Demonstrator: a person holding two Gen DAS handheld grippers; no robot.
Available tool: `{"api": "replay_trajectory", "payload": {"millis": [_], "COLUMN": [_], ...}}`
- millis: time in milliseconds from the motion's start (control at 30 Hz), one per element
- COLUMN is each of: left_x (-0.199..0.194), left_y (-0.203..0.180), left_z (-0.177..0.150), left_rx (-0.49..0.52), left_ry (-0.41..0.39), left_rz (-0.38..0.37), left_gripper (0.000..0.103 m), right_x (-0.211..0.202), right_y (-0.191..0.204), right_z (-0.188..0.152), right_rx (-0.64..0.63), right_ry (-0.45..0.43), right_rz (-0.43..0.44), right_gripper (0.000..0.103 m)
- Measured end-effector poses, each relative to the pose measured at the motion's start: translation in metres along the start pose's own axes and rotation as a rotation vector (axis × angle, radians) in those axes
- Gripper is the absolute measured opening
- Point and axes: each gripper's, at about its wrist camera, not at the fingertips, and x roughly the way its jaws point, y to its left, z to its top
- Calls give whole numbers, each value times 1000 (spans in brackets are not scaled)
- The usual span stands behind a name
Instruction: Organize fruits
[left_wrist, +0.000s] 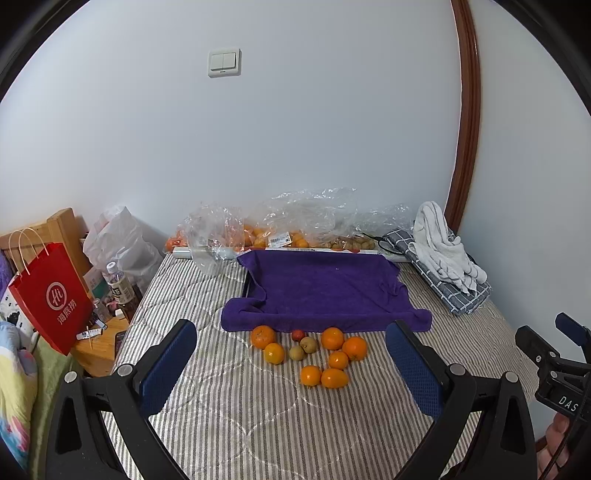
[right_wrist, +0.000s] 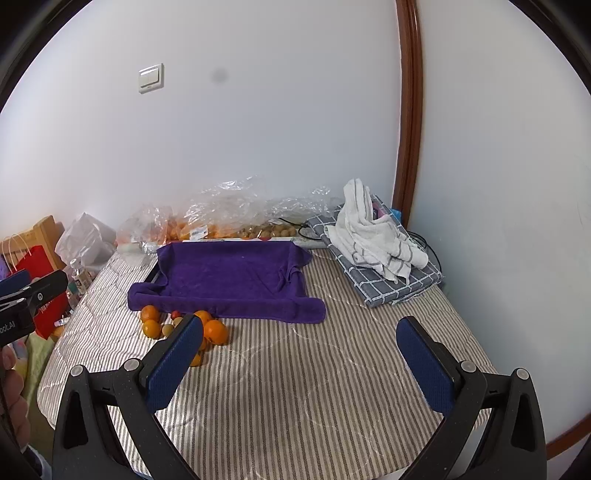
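Plainly nothing is grasped yet: the left tongs (left_wrist: 291, 363) stand spread wide and released at the bottom of their view, touching nothing, and the right tongs (right_wrist: 300, 363) likewise gape over bare striped bed (right_wrist: 295, 398). Centre frame, between the left pads, the oranges (left_wrist: 332, 338) and small brownish fruits (left_wrist: 308, 344) lie loose just before the purple towel-lined tray (left_wrist: 321, 291). Judging so, the first pick is in hand; next comes descending upon one fruit.

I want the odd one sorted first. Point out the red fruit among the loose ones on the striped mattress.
The small round red fruit lying just before the purple towel's front edge; all others are orange or brownish-green.
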Motion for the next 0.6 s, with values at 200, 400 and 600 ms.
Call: {"api": "replay_trajectory", "payload": {"millis": [200, 400, 600], "left_x": [0, 0, -1], "left_y": [0, 0, 1], "left_z": [2, 2, 4], "left_rx": [3, 1, 1], "left_ry": [-3, -1, -1], "left_rz": [1, 2, 3], "left_gripper": [103, 103, 103], "right_x": [0, 1, 3], "right_y": [0, 2, 3], "right_z": [0, -1, -1], "right_rx": [-3, -9, -9], "right_ry": [0, 3, 7], "right_rz": [3, 6, 3], "right_gripper": [103, 103, 103]}}
